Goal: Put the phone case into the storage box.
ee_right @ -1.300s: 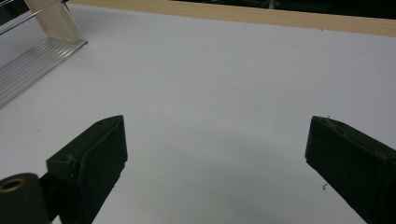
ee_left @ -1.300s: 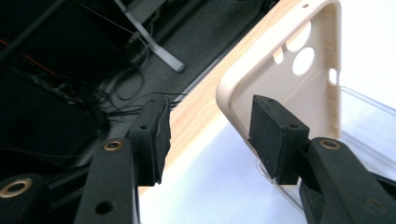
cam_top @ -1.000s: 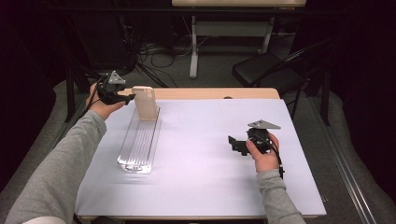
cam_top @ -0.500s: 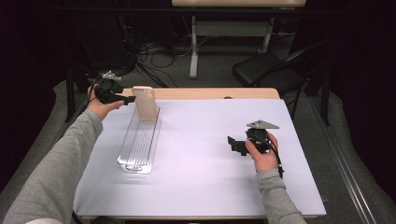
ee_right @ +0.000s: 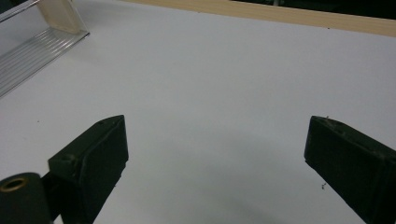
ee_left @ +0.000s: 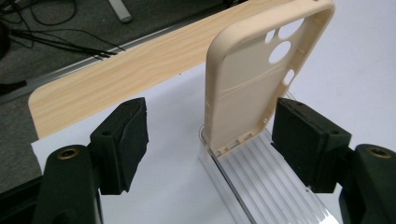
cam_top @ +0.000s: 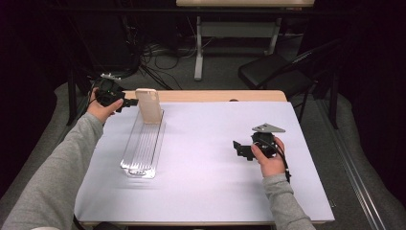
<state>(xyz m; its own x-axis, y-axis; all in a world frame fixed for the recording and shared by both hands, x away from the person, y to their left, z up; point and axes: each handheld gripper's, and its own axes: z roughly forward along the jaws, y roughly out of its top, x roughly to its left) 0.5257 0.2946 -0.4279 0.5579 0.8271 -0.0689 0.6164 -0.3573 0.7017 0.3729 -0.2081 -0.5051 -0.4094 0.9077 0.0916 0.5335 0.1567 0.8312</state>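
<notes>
Beige phone case (cam_top: 149, 105) stands upright in far end of clear ridged rack (cam_top: 142, 143), desk (cam_top: 206, 191) 11 o'clock. Left hand-held gripper (cam_top: 130, 102) just beside it, jaws just been opening, released, case between them untouched. Right hand-held gripper (cam_top: 238, 148) at 3 o'clock, released, holding nothing.

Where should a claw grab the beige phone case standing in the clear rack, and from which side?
Probably across the two long side rims of the phone case, mid-height, coming level from the rack's far end, where the left claw now sits open around it. The case stands near upright in a groove of the ribbed rack; its top is free, and its thin back panel likely flexes.
</notes>
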